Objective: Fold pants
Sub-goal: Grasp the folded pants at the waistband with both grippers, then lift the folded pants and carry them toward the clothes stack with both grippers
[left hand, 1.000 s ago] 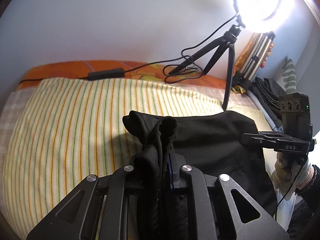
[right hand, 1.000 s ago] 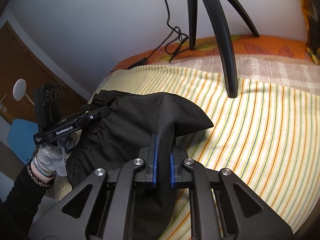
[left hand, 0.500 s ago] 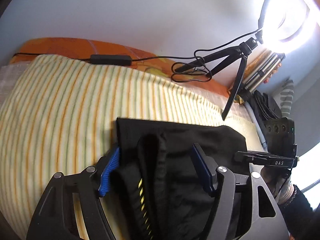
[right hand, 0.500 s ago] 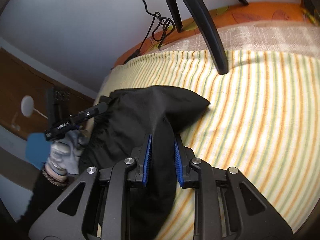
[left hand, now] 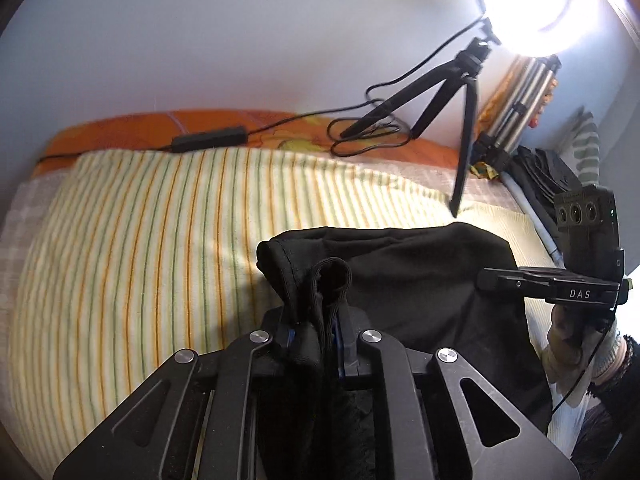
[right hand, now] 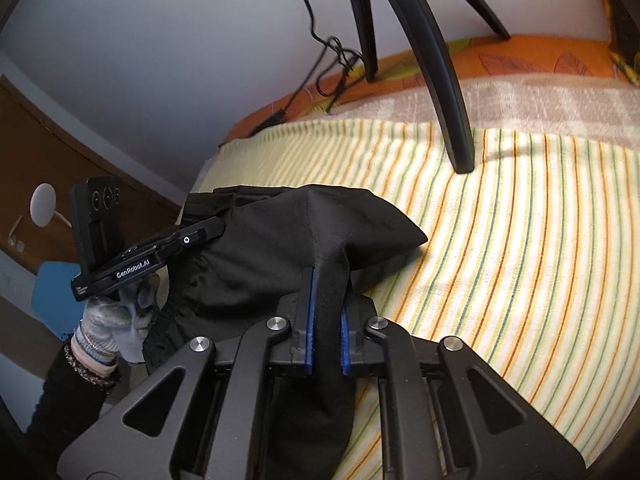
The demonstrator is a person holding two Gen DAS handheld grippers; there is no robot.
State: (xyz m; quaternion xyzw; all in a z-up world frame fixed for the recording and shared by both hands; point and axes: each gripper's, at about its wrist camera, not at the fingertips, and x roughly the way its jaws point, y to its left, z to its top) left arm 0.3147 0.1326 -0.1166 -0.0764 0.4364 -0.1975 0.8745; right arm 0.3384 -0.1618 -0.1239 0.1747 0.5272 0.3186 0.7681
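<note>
Black pants (left hand: 416,280) lie bunched on a striped yellow bedspread (left hand: 160,240). My left gripper (left hand: 314,332) is shut on a gathered edge with an elastic band that stands up between its fingers. My right gripper (right hand: 326,320) is shut on another fold of the pants (right hand: 280,248), gripped between blue pads. The cloth spans between the two grippers. The right gripper also shows at the right of the left wrist view (left hand: 560,284), and the left gripper at the left of the right wrist view (right hand: 148,256).
A black tripod (left hand: 460,100) with a bright ring light (left hand: 532,4) stands on the bed near the wall; one leg (right hand: 440,80) rests just beyond the pants. A cable and power brick (left hand: 208,142) lie on the orange sheet. Dark clothes (left hand: 548,176) are piled at the right.
Half a second ago the left gripper stood wide open over the pants; now it is shut on the gathered edge again. The right gripper kept its hold and shifted slightly.
</note>
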